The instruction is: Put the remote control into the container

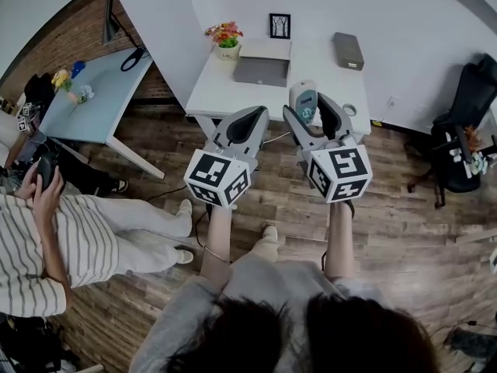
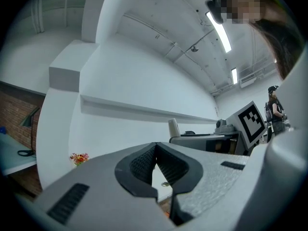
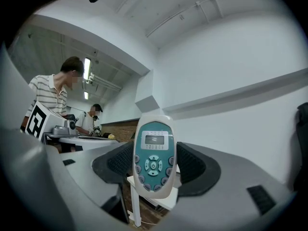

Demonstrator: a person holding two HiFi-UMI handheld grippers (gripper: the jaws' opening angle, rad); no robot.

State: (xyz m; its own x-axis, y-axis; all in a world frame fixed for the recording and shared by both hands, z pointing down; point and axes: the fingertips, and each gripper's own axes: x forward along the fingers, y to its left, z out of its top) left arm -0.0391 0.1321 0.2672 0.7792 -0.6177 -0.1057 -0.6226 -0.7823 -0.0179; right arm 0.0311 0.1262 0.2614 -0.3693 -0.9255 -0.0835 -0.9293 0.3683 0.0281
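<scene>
The remote control is white with a teal button face. It stands upright between the jaws of my right gripper, which is shut on its lower half. My left gripper is held beside it, its dark pads meeting at the tips with nothing between them. Both grippers hover in the air just before the near edge of a white table. On that table lies a grey open container with a white panel behind it.
Also on the table are a second grey box, a flower pot, a small picture frame and a small round object. A person in a striped shirt sits at left by a pale blue table. A black office chair stands at right.
</scene>
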